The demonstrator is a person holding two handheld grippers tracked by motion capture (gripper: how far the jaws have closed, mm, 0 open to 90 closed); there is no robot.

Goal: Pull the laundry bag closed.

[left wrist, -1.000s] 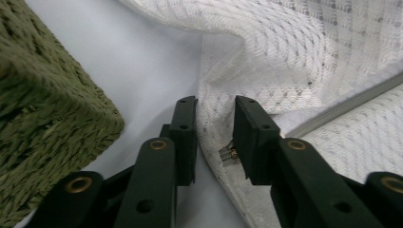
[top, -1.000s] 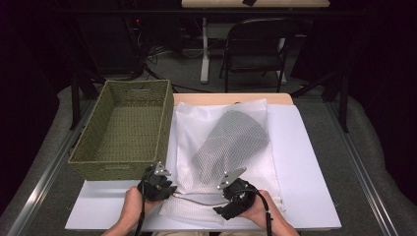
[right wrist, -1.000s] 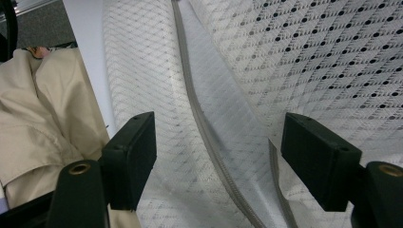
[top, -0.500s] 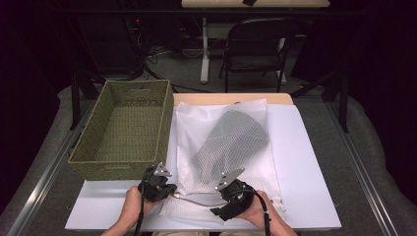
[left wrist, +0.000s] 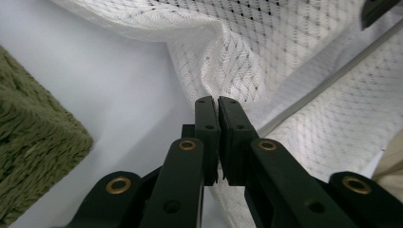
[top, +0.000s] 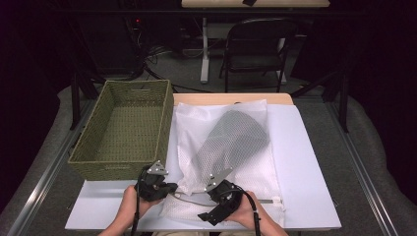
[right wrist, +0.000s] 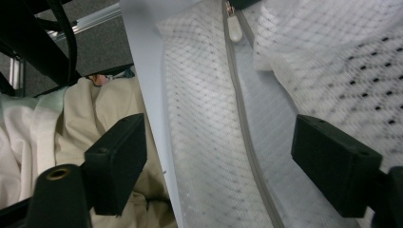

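The left gripper pinches an edge fold of the white mesh bag. The right gripper, its jaws just opening wide, straddles the bag's zipper without touching it

Bright tabletop; dark surroundings; blurred close-ups

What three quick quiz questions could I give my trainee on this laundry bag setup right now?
1. True or false: the left gripper is shut at the edge of the white mesh bag.
2. Multiple choice: the right gripper is A) shut on the zipper pull, B) open over the zipper track, C) inside the basket.
3. What lies inside the mesh bag, and where does the green wicker basket stand relative to it?

Key
1. True; whether fabric is pinched is hard to tell.
2. B; its jaws have just been opening, with the track between them, untouched.
3. A dark garment; the basket stands left of the bag.
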